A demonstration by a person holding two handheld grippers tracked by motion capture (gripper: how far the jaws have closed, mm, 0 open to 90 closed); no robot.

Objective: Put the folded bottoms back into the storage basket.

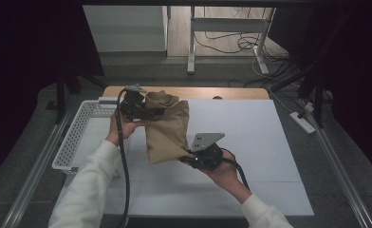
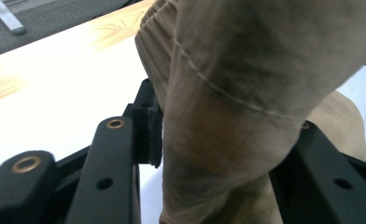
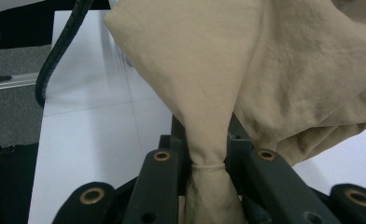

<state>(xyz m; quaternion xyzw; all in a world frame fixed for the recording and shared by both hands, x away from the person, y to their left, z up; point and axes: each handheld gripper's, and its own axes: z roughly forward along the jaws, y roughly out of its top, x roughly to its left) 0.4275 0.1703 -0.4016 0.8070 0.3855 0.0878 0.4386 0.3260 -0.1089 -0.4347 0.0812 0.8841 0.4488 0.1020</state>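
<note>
Tan cloth [image 1: 166, 129] beside white basket [image 1: 78, 137]

A: Any legible text, labels, brands or numbers in the three views?

B: None. The tan cloth [image 1: 167, 128] shows only stitching, no tag or print. The white basket [image 1: 75, 137] and the white worktop [image 1: 250, 137] carry no markings that can be read.

Both tongs [image 1: 148, 113] [image 1: 186, 159] clamped (seemingly raised).

White basket [image 1: 77, 135] at the white table's [image 1: 250, 128] left edge.
</note>
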